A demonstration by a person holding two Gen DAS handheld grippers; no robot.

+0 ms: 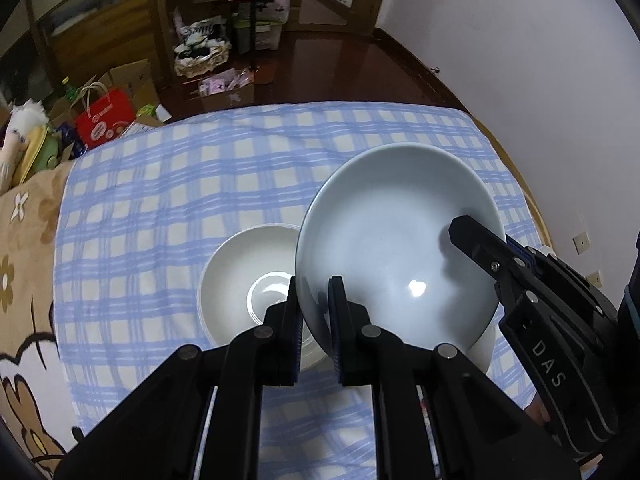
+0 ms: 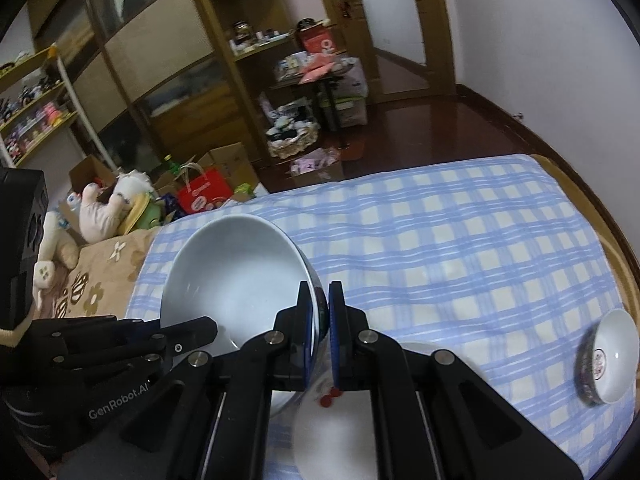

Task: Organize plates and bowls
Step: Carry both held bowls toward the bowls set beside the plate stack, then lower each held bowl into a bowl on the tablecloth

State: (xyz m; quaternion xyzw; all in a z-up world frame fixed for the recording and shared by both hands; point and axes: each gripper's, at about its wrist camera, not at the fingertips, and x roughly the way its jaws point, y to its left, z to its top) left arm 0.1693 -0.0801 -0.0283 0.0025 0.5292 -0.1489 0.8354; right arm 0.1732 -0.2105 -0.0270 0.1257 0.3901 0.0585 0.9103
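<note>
Left wrist view: left gripper [image 1: 315, 312] is clamping the near-left rim of the pale blue bowl [image 1: 394, 240], one pad outside the wall and one inside, so the bowl is tilting up off the blue checked cloth [image 1: 168, 184]. Right gripper [image 1: 484, 248] is coming in from the right, its upper finger lying across the inside of the same bowl's rim. White bowl [image 1: 244, 276] is sitting on the cloth just left of and partly behind the blue bowl, apparently on top of more white crockery. Cloth is covering a bed, with a brown floral blanket [image 1: 28, 240] showing at the left edge. Right wrist view: right gripper [image 2: 320, 320] is pinching the blue bowl's [image 2: 236, 276] right rim between both pads, clenched on it. Left gripper [image 2: 192, 334] is reaching in from the lower left, gripping the opposite rim. White dish [image 2: 344, 420] with red marks is lying directly under the right gripper. Small patterned bowl [image 2: 610, 354] is resting tipped on its side, well apart at the cloth's right edge.
</note>
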